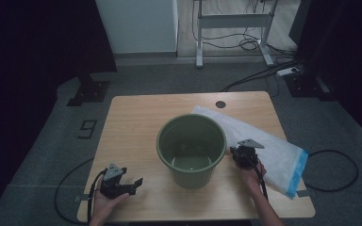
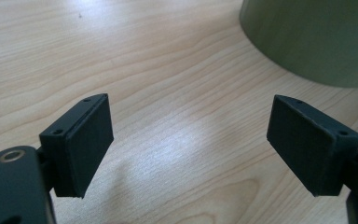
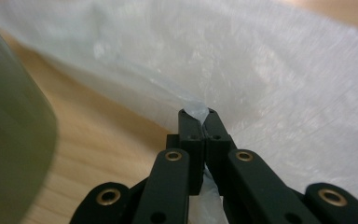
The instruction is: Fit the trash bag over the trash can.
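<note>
Right tongs point(image 3: 199, 116) were clamped shut on the near edge of the white plastic bag point(image 3: 261, 70); a fold of film was pinched up between the two pads and more of it bunched below the jaws. In the high view the right tongs point(image 1: 239, 151) sat just right of the green bucket point(image 1: 192, 149), at the bag's point(image 1: 264, 141) near long edge.

Left tongs point(image 2: 189, 140) stood wide open, nothing between the pads, only bare wood of the bench point(image 2: 144, 56) beneath. The bucket's wall point(image 2: 317, 37) lay ahead and to the right of them, apart from both pads. High view: left tongs point(image 1: 134, 184) low over the bench's point(image 1: 132, 122) front left part, pointing toward the bucket.

The bag lay flat on the bench's right side, running from behind the bucket toward the front right corner, its blue-banded end point(image 1: 299, 172) nearest that corner. The bucket stood upright at mid-bench.
</note>
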